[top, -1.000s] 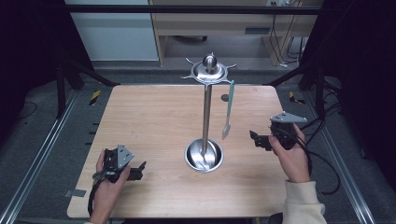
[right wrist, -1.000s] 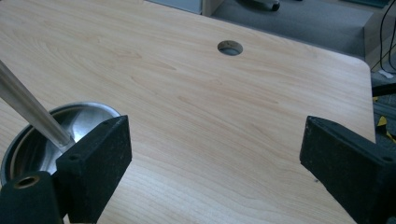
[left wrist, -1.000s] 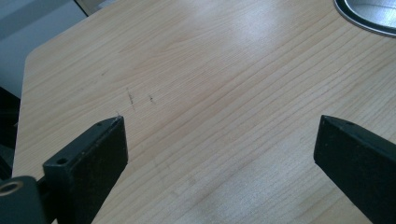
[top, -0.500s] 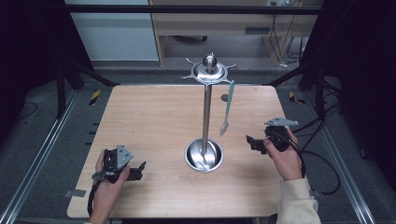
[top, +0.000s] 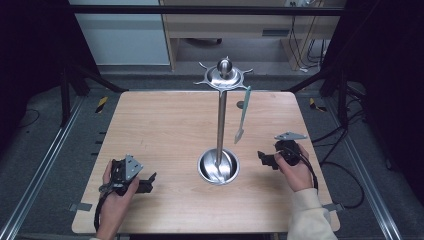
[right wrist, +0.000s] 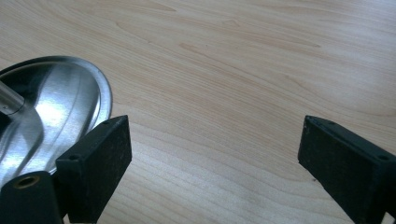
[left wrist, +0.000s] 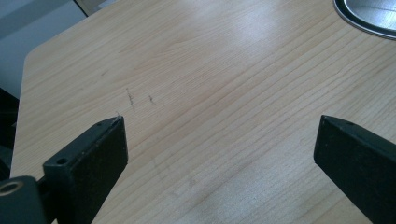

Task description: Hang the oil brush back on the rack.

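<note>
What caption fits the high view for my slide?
Two open hand-held grippers, left and right, flank a metal utensil stand holding one hanging utensil.

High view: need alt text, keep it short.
A person's hands rest a left gripper and a right gripper, both empty, on a wooden table on either side of a steel utensil stand. A pale green utensil hangs from the stand's top ring.
</note>
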`<state>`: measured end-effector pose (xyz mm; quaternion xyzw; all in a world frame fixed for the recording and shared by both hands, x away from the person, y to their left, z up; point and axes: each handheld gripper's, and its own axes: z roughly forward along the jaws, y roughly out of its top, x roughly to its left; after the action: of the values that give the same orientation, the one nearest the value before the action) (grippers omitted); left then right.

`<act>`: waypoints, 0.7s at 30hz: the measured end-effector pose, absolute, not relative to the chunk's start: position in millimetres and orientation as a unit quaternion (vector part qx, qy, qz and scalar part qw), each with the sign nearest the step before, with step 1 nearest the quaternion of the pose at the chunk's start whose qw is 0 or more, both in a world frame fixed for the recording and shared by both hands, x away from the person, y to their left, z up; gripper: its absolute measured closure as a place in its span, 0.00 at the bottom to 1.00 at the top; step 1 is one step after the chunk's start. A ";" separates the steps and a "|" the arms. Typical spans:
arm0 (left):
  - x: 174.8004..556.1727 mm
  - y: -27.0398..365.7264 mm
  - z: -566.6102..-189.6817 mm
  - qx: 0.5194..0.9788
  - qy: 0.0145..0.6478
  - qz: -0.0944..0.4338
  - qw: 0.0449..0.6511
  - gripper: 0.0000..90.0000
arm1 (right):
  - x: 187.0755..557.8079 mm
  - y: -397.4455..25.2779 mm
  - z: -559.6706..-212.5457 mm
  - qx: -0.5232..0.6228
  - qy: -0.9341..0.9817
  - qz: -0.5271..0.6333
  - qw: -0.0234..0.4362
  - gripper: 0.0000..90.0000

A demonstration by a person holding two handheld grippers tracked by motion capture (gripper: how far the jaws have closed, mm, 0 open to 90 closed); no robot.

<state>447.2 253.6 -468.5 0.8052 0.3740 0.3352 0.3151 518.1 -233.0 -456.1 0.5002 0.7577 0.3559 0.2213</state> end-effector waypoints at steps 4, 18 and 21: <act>446.2 253.0 -467.9 0.805 0.374 0.335 0.316 0.03 | 519.1 -231.7 -462.9 0.500 0.758 0.357 0.218 0.12; 446.5 251.7 -469.0 0.806 0.373 0.335 0.314 0.03 | 522.3 -228.1 -475.0 0.502 0.769 0.339 0.205 0.12; 446.6 251.3 -468.8 0.808 0.370 0.335 0.312 0.03 | 522.6 -226.1 -477.0 0.501 0.773 0.333 0.204 0.12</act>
<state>446.6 251.3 -468.8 0.8084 0.3702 0.3351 0.3117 522.6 -226.1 -477.0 0.5005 0.7727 0.3329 0.2040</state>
